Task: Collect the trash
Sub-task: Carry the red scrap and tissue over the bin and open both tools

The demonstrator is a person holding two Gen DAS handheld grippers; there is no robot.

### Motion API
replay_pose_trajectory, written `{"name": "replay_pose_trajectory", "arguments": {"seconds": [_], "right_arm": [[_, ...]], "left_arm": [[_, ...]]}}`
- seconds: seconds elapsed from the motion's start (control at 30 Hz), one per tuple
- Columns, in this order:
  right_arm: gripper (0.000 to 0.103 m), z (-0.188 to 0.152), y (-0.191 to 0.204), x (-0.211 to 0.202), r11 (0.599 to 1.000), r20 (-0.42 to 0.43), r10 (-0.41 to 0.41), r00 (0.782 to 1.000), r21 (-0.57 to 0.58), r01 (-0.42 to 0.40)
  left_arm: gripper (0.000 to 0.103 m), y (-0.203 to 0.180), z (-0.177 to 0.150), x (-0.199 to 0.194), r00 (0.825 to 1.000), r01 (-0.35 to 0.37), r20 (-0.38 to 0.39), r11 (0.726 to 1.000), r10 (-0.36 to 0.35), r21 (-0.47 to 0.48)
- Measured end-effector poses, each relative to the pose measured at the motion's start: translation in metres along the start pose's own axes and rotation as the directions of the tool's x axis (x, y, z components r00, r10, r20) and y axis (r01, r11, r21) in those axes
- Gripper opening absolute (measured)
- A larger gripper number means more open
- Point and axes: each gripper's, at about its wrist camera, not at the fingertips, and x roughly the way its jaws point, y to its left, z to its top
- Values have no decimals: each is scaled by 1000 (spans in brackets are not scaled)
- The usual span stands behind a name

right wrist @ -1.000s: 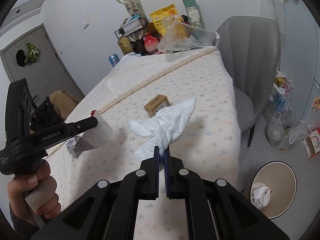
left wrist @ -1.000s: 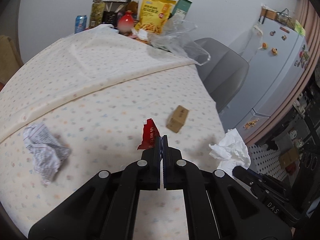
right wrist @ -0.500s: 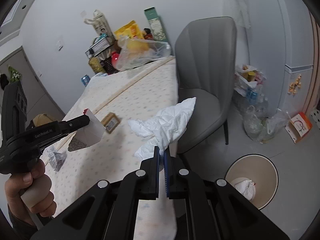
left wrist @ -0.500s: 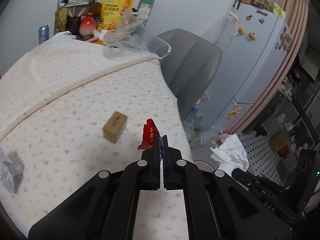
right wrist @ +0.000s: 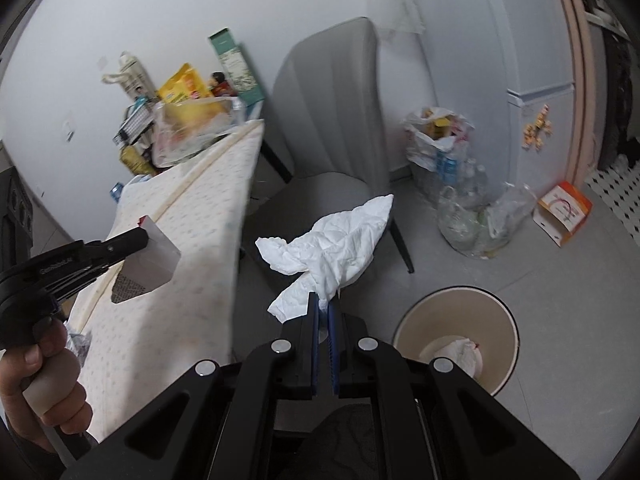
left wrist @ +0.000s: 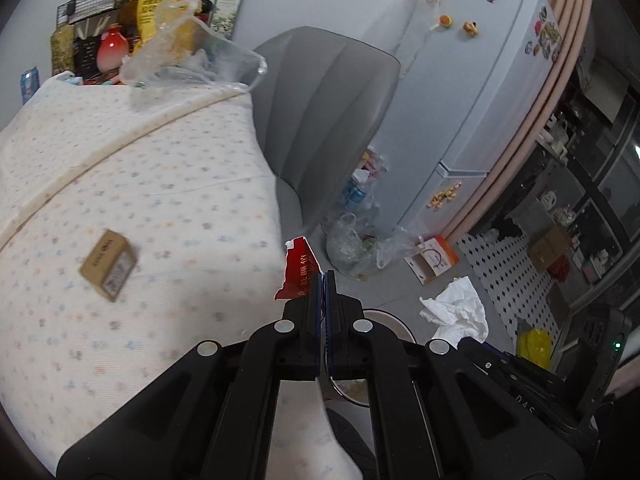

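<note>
Now left gripper (left wrist: 323,280) clamps red wrapper (left wrist: 298,270); right gripper (right wrist: 324,302) clamps white tissue (right wrist: 332,240).

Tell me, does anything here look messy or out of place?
Yes. A small cardboard box lies askew on the table, an orange carton lies tipped over on the floor, and loose plastic bags of bottles sprawl beside the chair.

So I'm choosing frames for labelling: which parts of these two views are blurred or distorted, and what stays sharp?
Left wrist view: the tablecloth and small cardboard box are smeared by motion blur, while the left hand-held gripper and red wrapper stay crisp; fisheye bends the fridge. Right wrist view: the table edge is blurred, the white tissue sharp, the corners dark with vignetting.
</note>
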Motion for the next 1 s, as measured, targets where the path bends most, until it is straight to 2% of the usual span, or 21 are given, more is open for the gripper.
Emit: {"name": "replay_pose_trajectory", "arguments": {"seconds": [0.3, 0.47, 0.7, 0.77, 0.8, 0.83, 1.0], "right_arm": [[5, -4, -57, 16, 994, -24, -61, 998, 93, 63], [5, -5, -76, 22, 989, -30, -72, 997, 126, 75], [9, -10, -102, 44, 980, -69, -66, 995, 185, 78], [18, -14, -112, 57, 974, -97, -69, 993, 207, 88], [37, -16, -113, 59, 973, -103, -68, 992, 214, 89], [46, -18, -116, 62, 971, -103, -75, 992, 221, 97], [46, -31, -124, 64, 966, -120, -72, 990, 240, 99]], "left_arm": [[2, -40, 3, 38, 999, 19, -47, 998, -16, 55], [2, -53, -1, 58, 996, 25, -84, 997, -19, 72], [2, -60, -4, 67, 995, 17, -104, 996, -9, 86], [2, -63, -6, 69, 994, 16, -111, 996, -6, 90], [2, -64, -6, 70, 993, 16, -114, 995, -5, 94], [2, -65, -7, 70, 993, 15, -116, 995, -4, 96], [2, -73, -10, 75, 992, 14, -129, 994, 1, 113]]}}
